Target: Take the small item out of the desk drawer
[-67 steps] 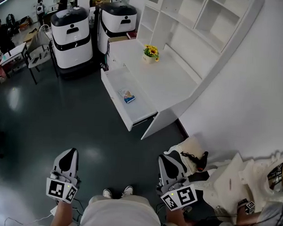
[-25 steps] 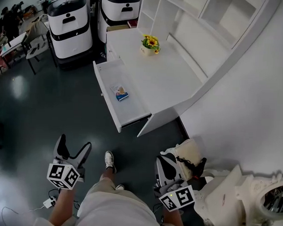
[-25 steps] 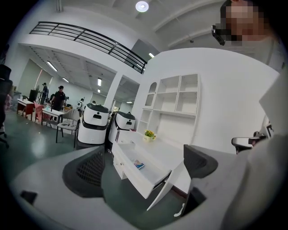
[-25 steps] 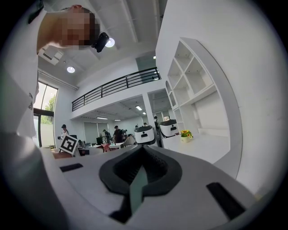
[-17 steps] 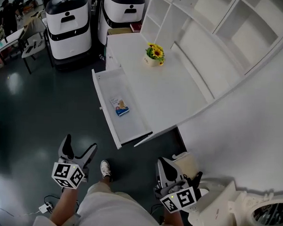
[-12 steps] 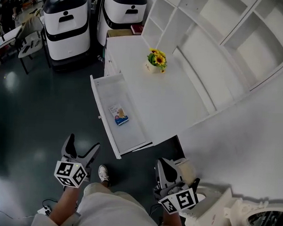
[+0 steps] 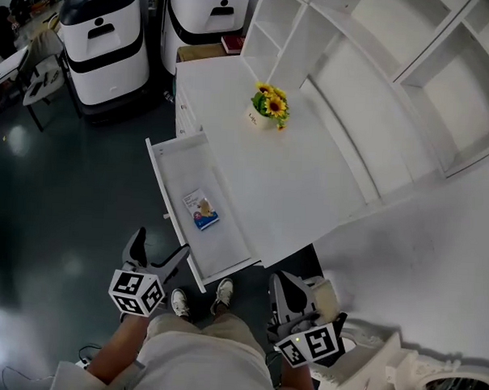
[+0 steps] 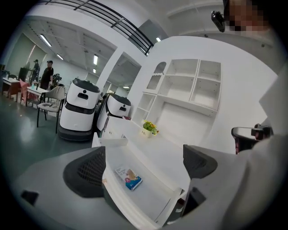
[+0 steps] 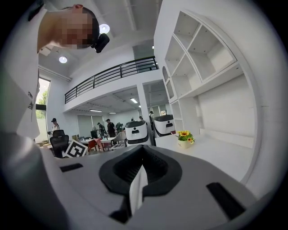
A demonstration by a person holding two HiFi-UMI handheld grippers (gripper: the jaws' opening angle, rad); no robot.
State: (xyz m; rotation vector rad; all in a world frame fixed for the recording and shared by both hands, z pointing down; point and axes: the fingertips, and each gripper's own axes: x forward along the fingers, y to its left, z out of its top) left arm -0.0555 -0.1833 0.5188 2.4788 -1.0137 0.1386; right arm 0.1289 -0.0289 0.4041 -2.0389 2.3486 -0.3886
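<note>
A white desk [image 7: 302, 176] has its drawer [image 7: 175, 164] pulled out toward me. In the drawer lies a small flat packet [image 7: 199, 209] [image 8: 128, 178], white with a blue end. My left gripper [image 7: 157, 255] [image 8: 144, 164] is open, just short of the drawer's near end, and the packet shows between its jaws, still some way ahead. My right gripper [image 7: 287, 291] [image 9: 140, 173] is shut with nothing in it, low beside the desk's near corner.
A pot of sunflowers [image 7: 266, 106] stands on the desk top under white shelves [image 7: 371, 66]. Two white and black robot bases [image 7: 97, 42] stand on the dark floor beyond the drawer. A person's shoes [image 7: 199, 297] are below the drawer's front.
The desk and drawer have come much closer in the head view as the person walked up. The left gripper has opened and risen to the drawer's near end.
</note>
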